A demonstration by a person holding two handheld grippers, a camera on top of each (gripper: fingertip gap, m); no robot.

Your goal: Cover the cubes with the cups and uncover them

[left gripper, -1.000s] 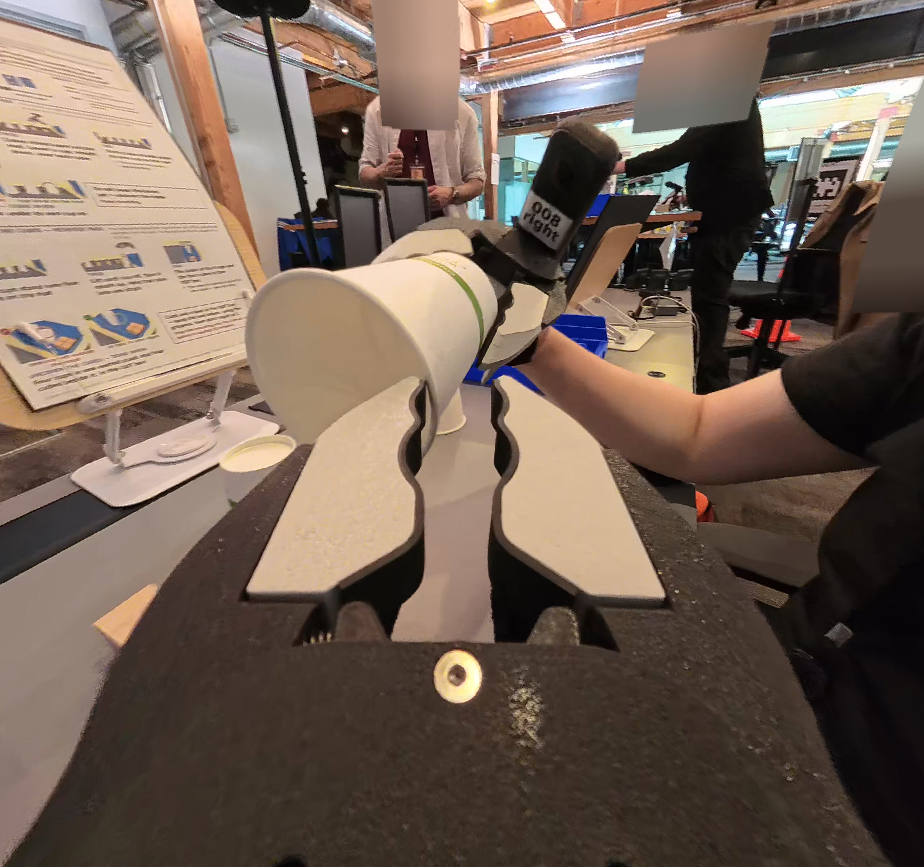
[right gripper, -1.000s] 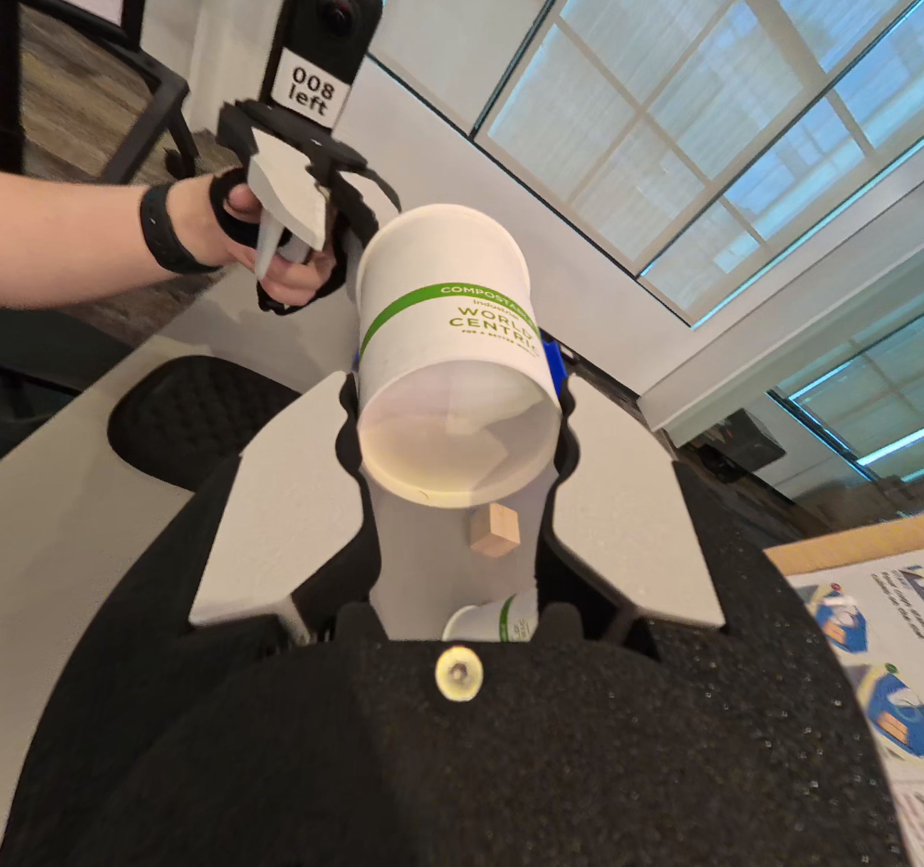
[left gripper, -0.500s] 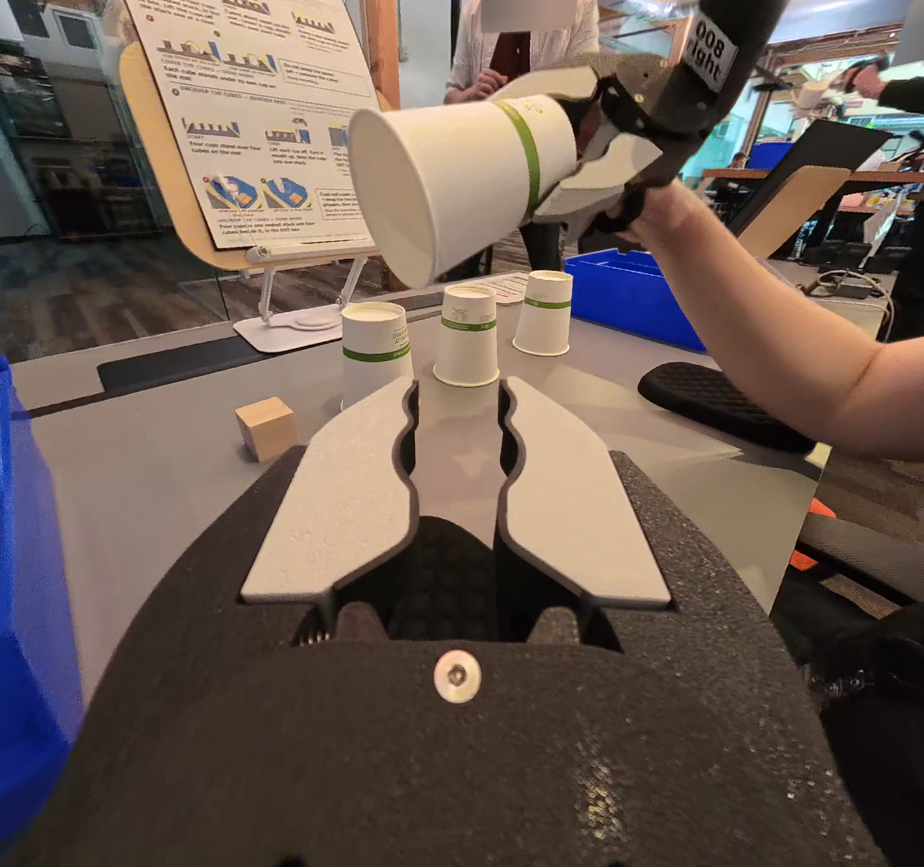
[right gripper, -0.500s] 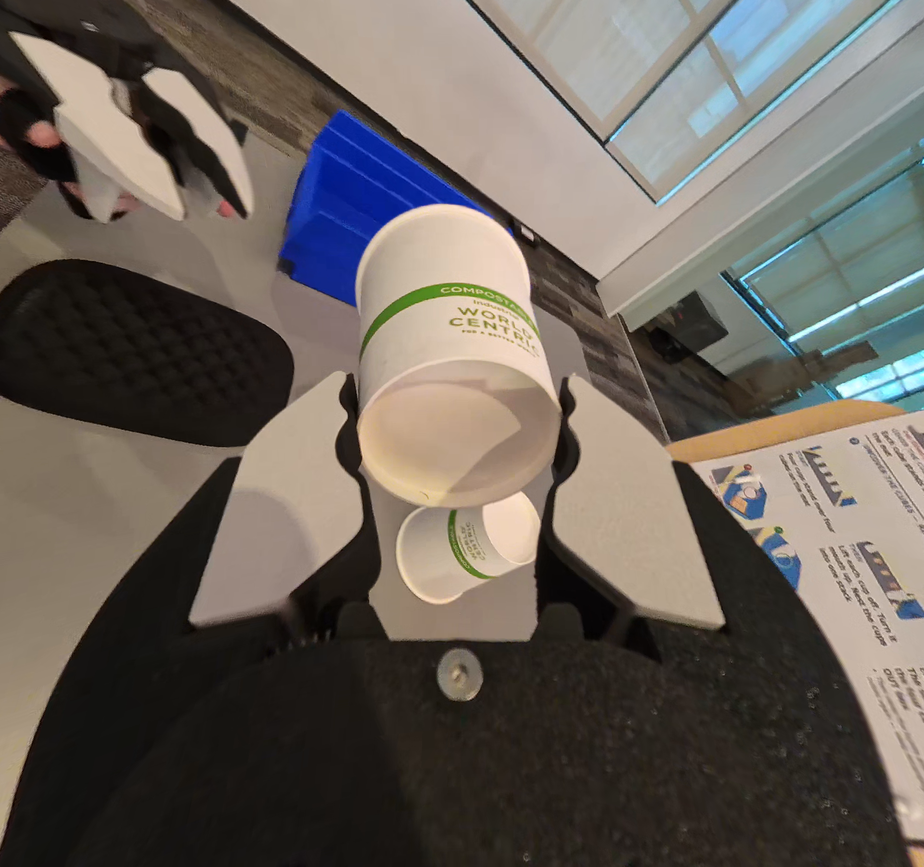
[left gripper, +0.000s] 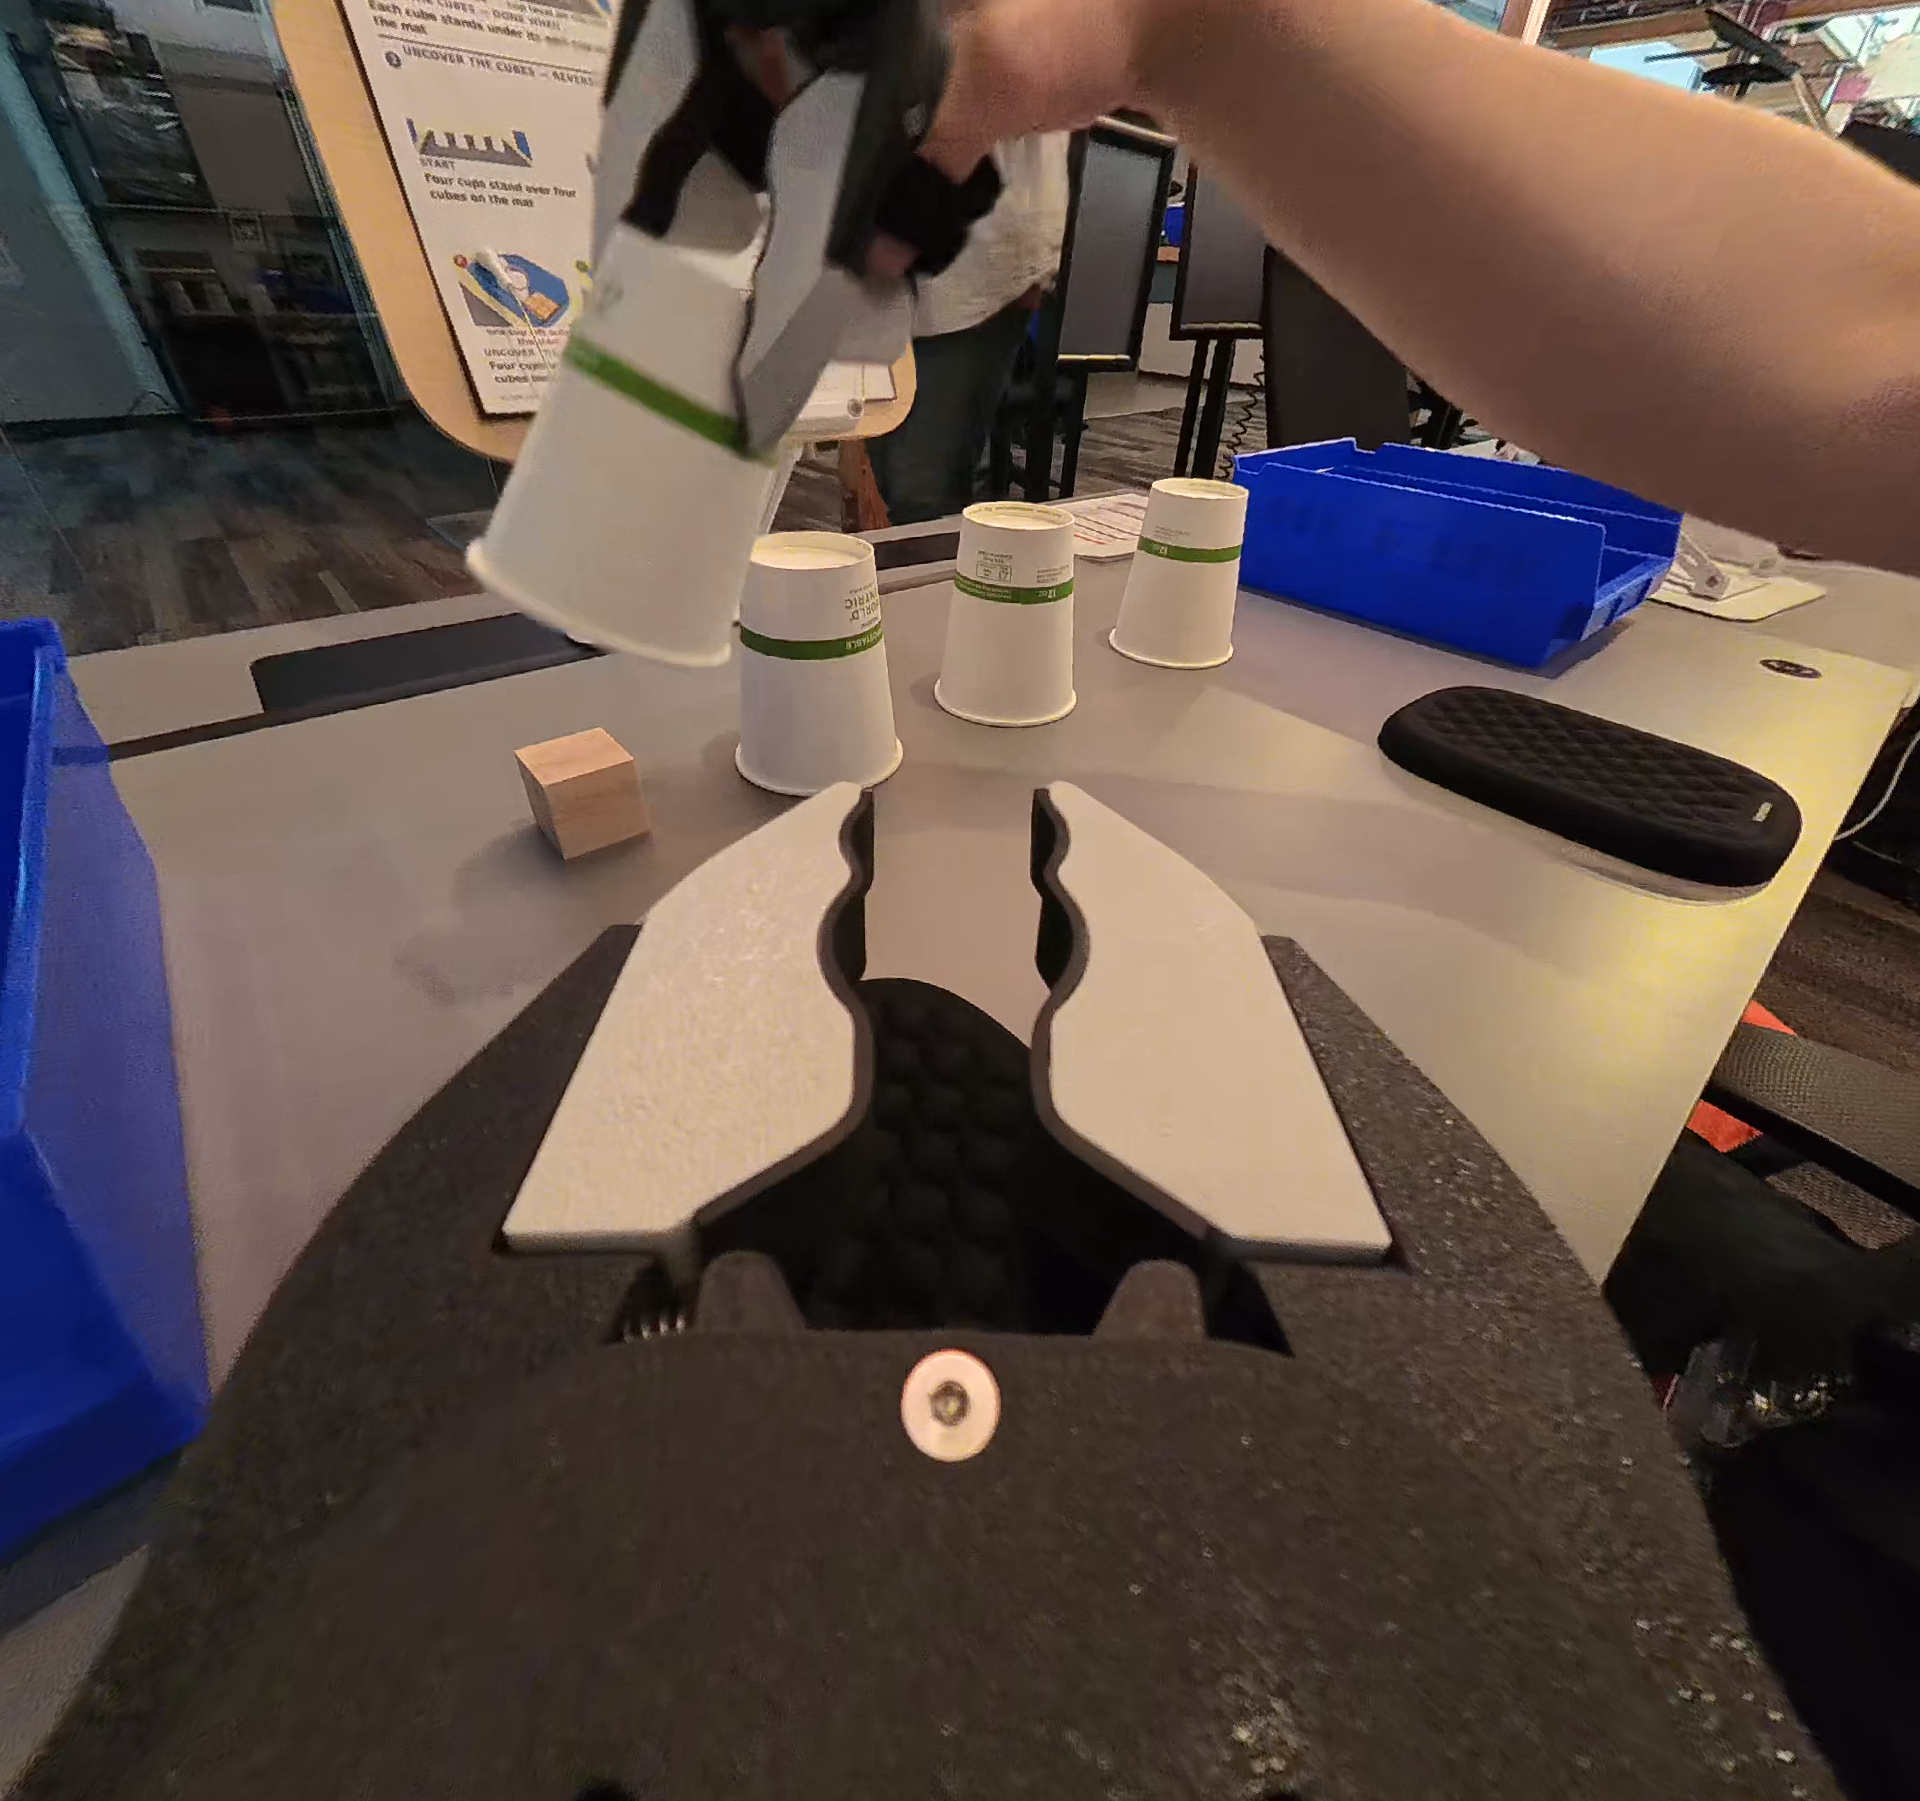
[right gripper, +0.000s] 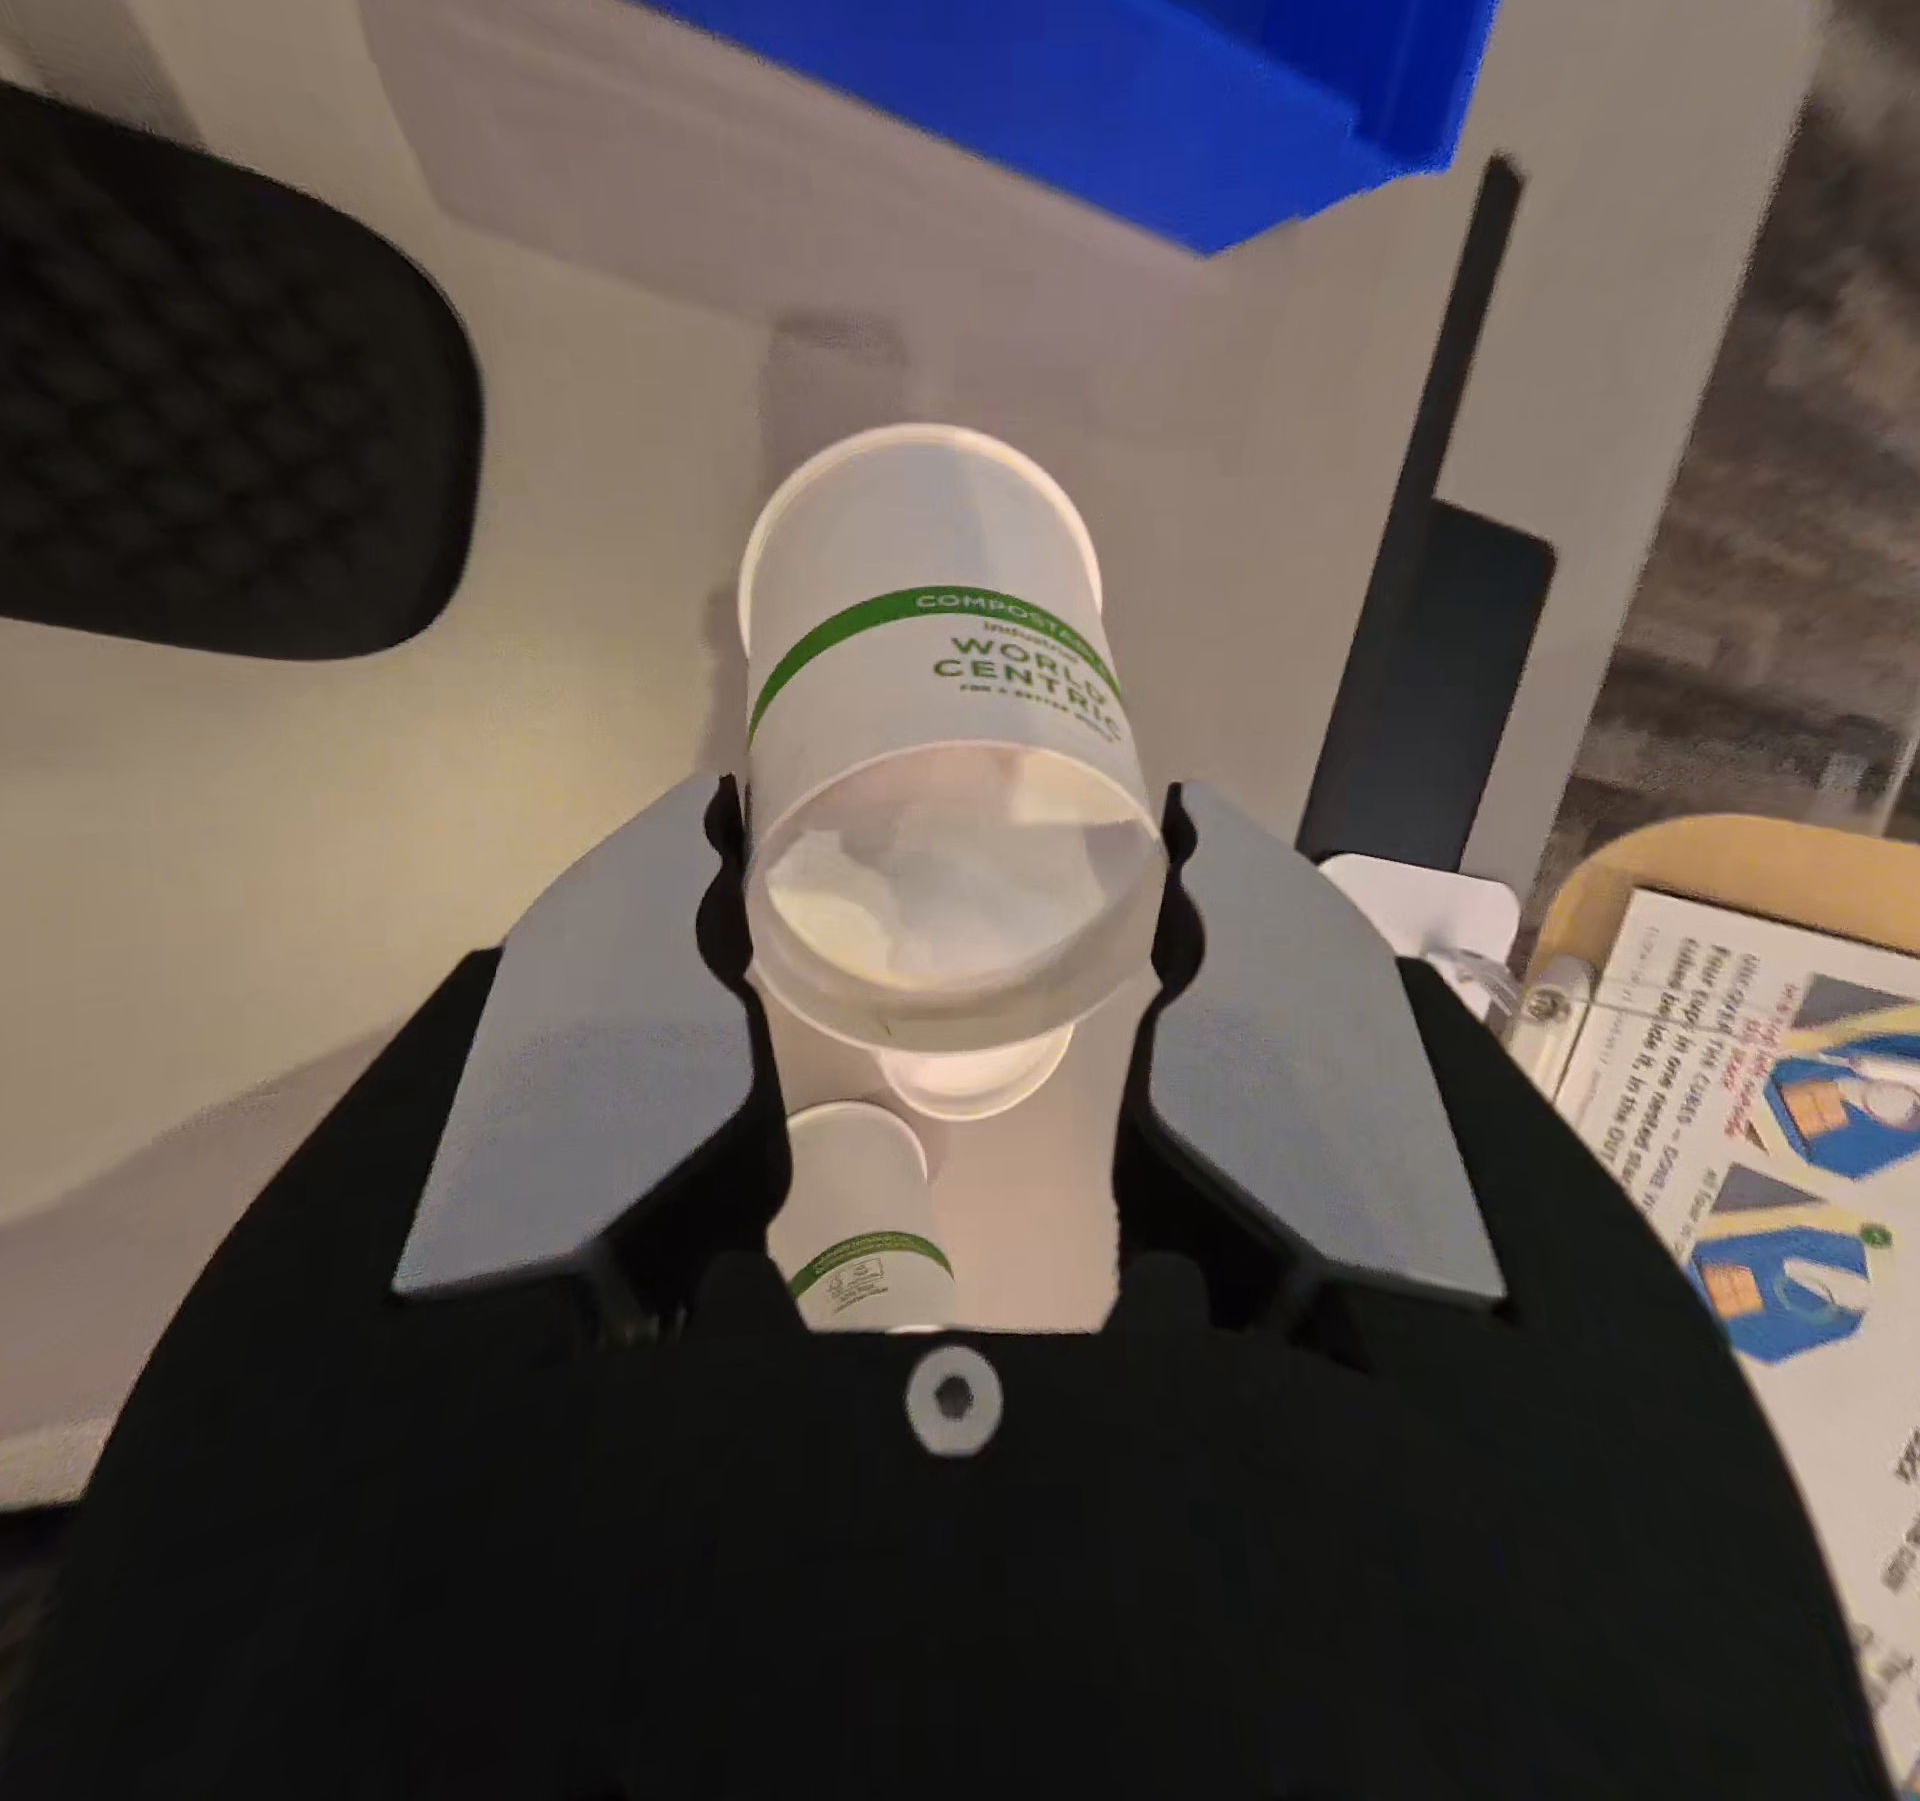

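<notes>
My right gripper (right gripper: 951,806) is shut on a white paper cup with a green band (right gripper: 935,712), mouth pointing down. In the left wrist view this cup (left gripper: 634,494) hangs tilted in the air above and just behind a bare wooden cube (left gripper: 582,790) on the grey table (left gripper: 1299,847). Three more cups stand upside down in a row: (left gripper: 816,665), (left gripper: 1008,613), (left gripper: 1179,572). My left gripper (left gripper: 948,821) is empty, its jaws a small gap apart, low over the table in front of the row.
A blue bin (left gripper: 1455,546) stands at the back right and another (left gripper: 73,1076) at the left edge. A black wrist pad (left gripper: 1590,780) lies on the right. An instruction board (left gripper: 468,141) stands behind the cups. A person stands behind the table.
The right gripper has turned the cup from nearly level to mouth-down and lowered it toward the cube. My left gripper has tilted down toward the table.
</notes>
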